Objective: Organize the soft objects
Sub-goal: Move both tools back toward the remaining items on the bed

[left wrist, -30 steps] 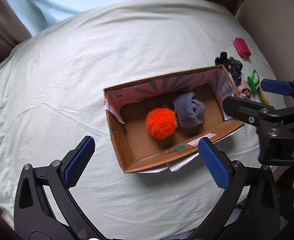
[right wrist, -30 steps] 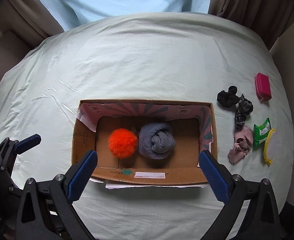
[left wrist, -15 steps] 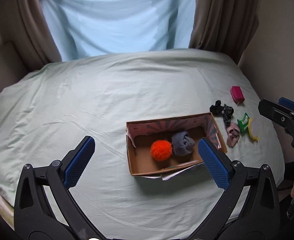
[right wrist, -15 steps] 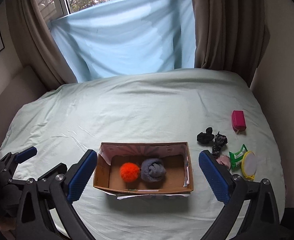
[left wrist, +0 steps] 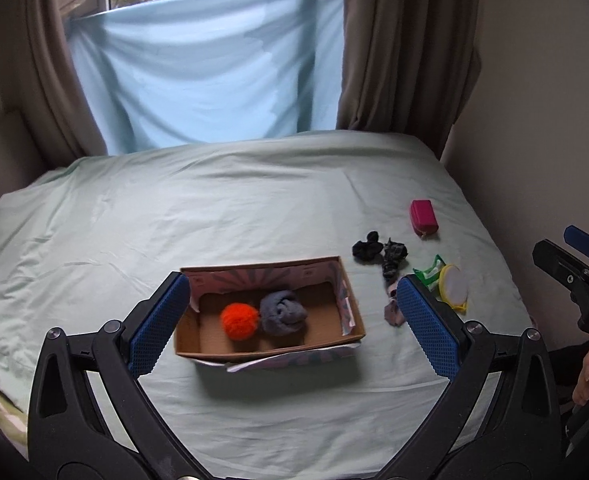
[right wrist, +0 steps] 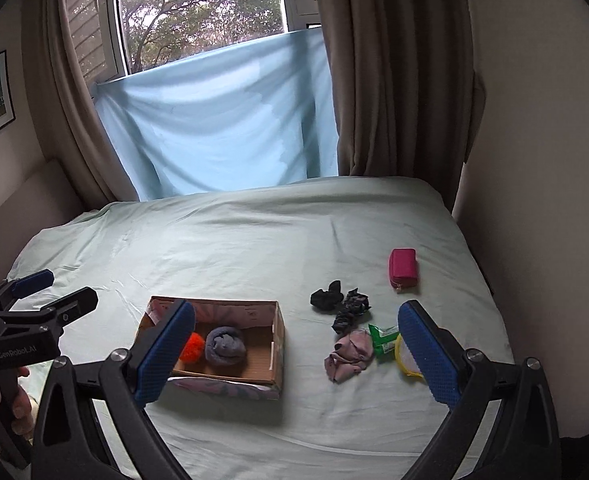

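A cardboard box [left wrist: 352,322] [right wrist: 279,332] lies on the bed and holds an orange pom-pom [left wrist: 239,321] [right wrist: 193,346] and a rolled grey cloth [left wrist: 283,312] [right wrist: 226,347]. To its right lie a black scrunchie [right wrist: 326,298], a patterned dark cloth [right wrist: 349,312] and a crumpled pink cloth [right wrist: 348,355]. My left gripper [left wrist: 292,324] is open and empty, held back above the near side of the bed. My right gripper [right wrist: 294,356] is open and empty, also held back. Each gripper shows at the edge of the other's view.
A magenta pouch [right wrist: 403,274], a green packet [right wrist: 383,337] and a yellow-rimmed round object [right wrist: 406,356] lie at the right. The bed sheet [right wrist: 234,248] is pale green. Brown curtains and a blue cloth hang at the window behind. A wall stands at the right.
Both grippers have pulled up and back from just above the box, so the whole bed and window now show. The box contents have not moved.
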